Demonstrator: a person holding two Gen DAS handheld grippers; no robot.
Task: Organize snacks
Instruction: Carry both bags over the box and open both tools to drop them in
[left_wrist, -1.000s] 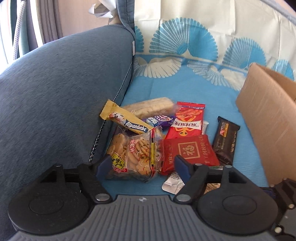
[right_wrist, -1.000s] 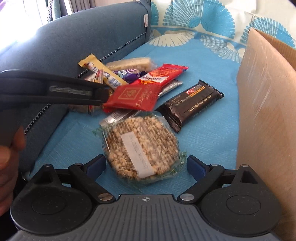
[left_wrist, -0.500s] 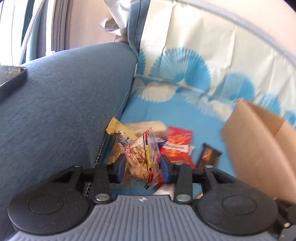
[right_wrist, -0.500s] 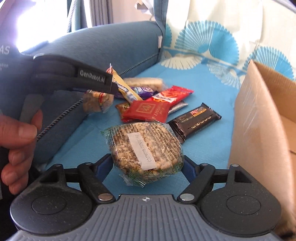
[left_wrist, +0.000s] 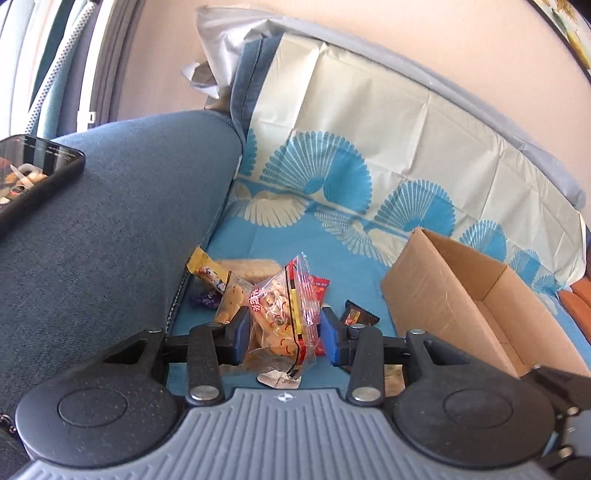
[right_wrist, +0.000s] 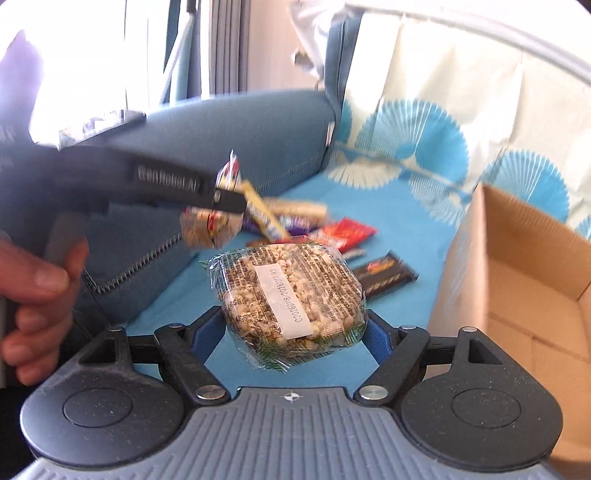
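Left wrist view: the left gripper (left_wrist: 283, 336) has its jaws closed on a clear biscuit bag (left_wrist: 282, 325) with a red and yellow strip, held up off the blue patterned sofa cover (left_wrist: 332, 254). Below and beyond the bag lie the other snacks: a yellow candy bar (left_wrist: 205, 271) against the blue sofa armrest (left_wrist: 118, 206), a purple wrapper (left_wrist: 204, 299), a red packet (left_wrist: 320, 288) and a dark chocolate bar (left_wrist: 360, 316). An open cardboard box (left_wrist: 436, 295) stands to the right of the pile. A phone (left_wrist: 33, 177) rests on top of the armrest.

Right wrist view: the right gripper (right_wrist: 295, 332) has its jaws clamped on a round puffed-grain cake (right_wrist: 291, 295) in clear wrap with a white label, lifted above the cover. The left gripper (right_wrist: 221, 195) crosses the frame from the left, held by a hand (right_wrist: 37, 295), with the biscuit bag (right_wrist: 208, 229) hanging between its jaws. Behind sit the red packet (right_wrist: 345, 234) and chocolate bar (right_wrist: 386, 275); the cardboard box (right_wrist: 517, 273) is at right.
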